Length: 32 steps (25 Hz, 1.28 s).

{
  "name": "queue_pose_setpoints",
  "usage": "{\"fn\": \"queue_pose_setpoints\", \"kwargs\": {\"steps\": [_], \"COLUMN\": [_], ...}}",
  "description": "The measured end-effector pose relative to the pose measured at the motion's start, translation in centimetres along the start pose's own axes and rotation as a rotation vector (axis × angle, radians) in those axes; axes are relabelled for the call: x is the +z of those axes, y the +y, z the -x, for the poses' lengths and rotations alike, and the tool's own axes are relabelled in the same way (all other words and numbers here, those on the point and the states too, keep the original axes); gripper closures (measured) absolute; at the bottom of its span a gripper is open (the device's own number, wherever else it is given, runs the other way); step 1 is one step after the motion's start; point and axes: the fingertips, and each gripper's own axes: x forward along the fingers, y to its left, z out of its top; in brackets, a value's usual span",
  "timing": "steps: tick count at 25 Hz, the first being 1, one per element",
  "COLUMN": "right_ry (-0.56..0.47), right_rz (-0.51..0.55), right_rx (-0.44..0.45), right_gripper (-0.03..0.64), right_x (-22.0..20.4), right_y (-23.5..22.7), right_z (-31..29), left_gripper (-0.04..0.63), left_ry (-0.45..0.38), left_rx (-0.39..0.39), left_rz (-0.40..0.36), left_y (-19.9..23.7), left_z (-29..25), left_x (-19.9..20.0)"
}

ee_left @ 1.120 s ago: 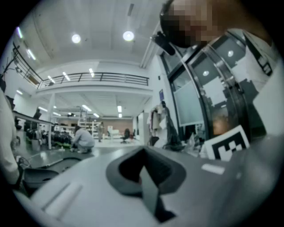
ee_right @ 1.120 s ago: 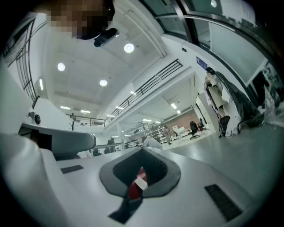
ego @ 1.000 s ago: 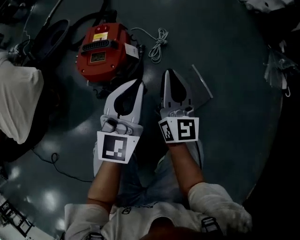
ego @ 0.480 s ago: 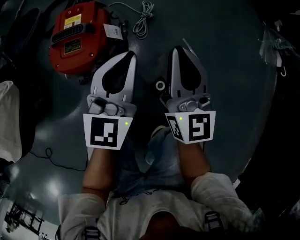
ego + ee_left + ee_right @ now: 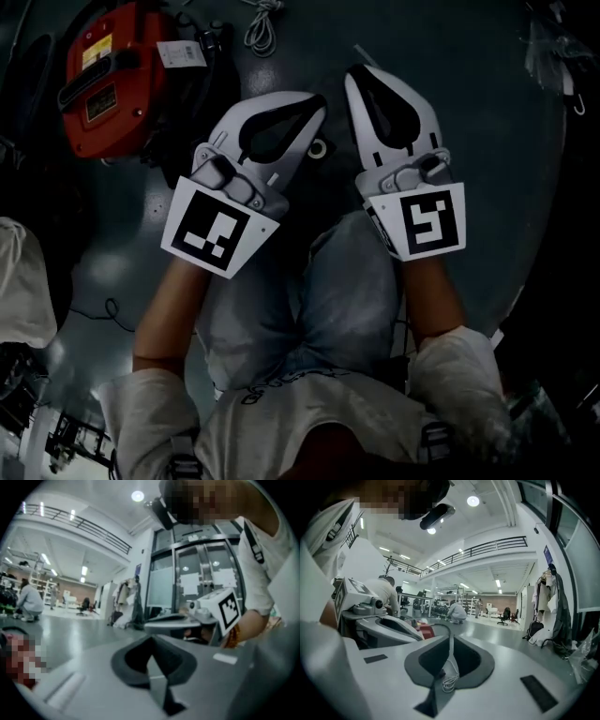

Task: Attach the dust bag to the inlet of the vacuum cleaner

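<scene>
**Both hand-held grippers shut and empty; nothing attached yet**

- The left hand-held gripper (image 5: pixel 305 108) and right hand-held gripper (image 5: pixel 364 80) each had their jaws together with nothing between them. Their tips were near each other and pointed away from you, above the floor (image 5: pixel 469 122).
- The vacuum (image 5: pixel 103 80), red, lay on the floor up and to the left in the head view, apart from both grippers. It carried a white tag (image 5: pixel 181 53), and a coiled cord (image 5: pixel 262 11) lay just beyond it. I couldn't make out the inlet from any view.
- A pale cloth (image 5: pixel 23 291) lay at the left edge, well apart from the grippers. It was probably the dust bag, but I couldn't confirm that.
- A small ring (image 5: pixel 322 148) sat on the floor between the two grippers.

My reading is that you were at the reach for the bag. To do it well:
- You needed to find the inlet first.
- You needed to part the jaws before arriving.
- Taking the bag at its mouth rather than the loose cloth would have kept the opening facing the inlet.
- The other gripper could have steadied the vacuum body.
- The cord and tag were snag risks near the vacuum.
</scene>
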Motion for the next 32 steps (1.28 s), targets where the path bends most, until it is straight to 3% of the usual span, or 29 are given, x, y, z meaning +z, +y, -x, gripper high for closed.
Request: {"fn": "queue_pose_setpoints", "kwargs": {"steps": [2,4,7,9,16,21,25,32], "right_ry": [0.076,0.151,0.228,0.265,0.507,0.625,0.718,0.850], "right_rz": [-0.012,-0.033,-0.107,-0.147,-0.132,-0.128,-0.111,-0.031], "right_rx": [0.016,0.026,0.030,0.037,0.141,0.226,0.278,0.337], "right_gripper": [0.603,0.597,0.547,0.519,0.476,0.465,0.449,0.411], "right_x": [-3.3,-7.0,-12.9,-17.3,-32.7,-40.2,-44.8,-51.0], "right_y": [-0.7,-1.5,-2.9,-3.4,1.7,6.3,9.1,12.8], "right_z": [1.1,2.4,3.6,4.1,5.9,6.8,7.0,7.8], "left_gripper": [0.591,0.523,0.508,0.497,0.457,0.417,0.417,0.417], "left_ry": [0.053,0.108,0.189,0.254,0.487,0.630,0.717,0.777], "left_rx": [-0.072,-0.141,-0.251,-0.298,-0.376,-0.453,-0.485,-0.526], "left_rz": [0.002,0.029,0.089,0.077,-0.151,-0.345,-0.509,-0.674], "left_y": [-2.1,-4.0,-6.1,-6.9,-9.1,-10.2,-9.8,-9.3], "left_z": [-2.2,-4.1,-6.3,-7.2,-6.9,-5.2,-4.0,-3.7], "left_x": [-2.3,-5.1,-10.5,-14.7,-31.8,-40.7,-45.9,-50.5]}}
